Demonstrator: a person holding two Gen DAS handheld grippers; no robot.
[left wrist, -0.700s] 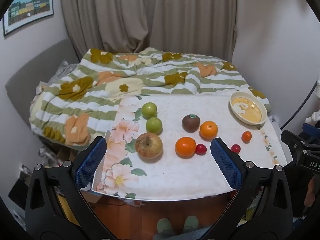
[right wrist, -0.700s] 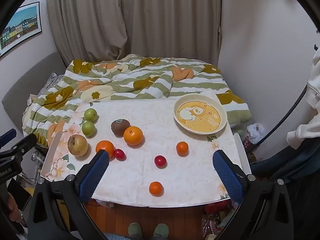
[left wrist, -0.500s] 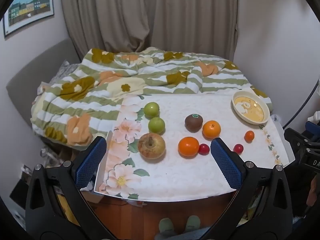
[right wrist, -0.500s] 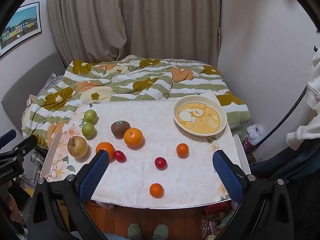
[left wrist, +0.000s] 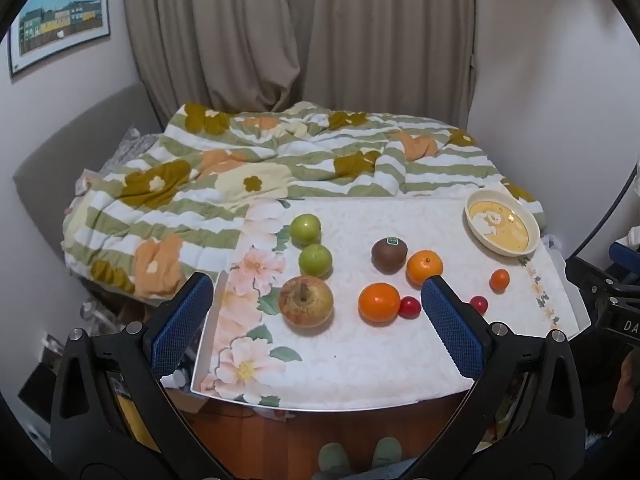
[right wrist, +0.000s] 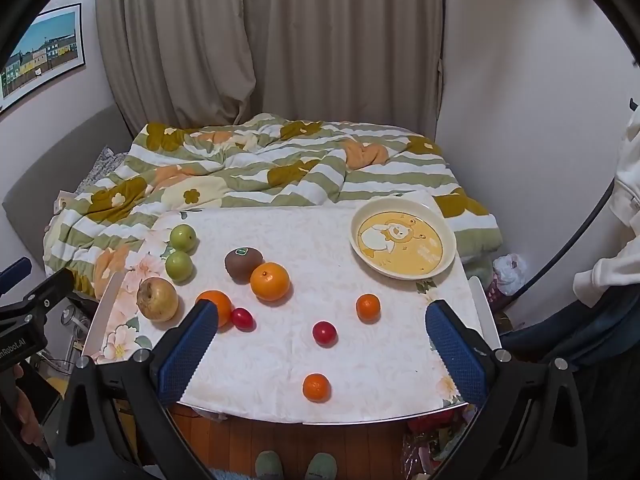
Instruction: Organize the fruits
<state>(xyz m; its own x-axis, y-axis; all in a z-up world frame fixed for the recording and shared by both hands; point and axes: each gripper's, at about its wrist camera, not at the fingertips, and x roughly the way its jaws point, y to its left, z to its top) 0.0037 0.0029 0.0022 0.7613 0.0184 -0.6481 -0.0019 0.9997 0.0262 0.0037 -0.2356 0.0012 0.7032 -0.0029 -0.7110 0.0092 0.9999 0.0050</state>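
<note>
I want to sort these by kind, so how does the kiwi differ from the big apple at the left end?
The kiwi is dark brown and carries a small sticker; the big apple is yellowish, blotchy and shows a stem. The kiwi is smaller and touches an orange; the apple sits alone. Both rest on the tablecloth, ungrasped.

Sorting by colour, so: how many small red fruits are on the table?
2. One red fruit touches the orange at front left; the other red fruit sits alone mid-table, nearer the front edge. None seem hidden.
</note>
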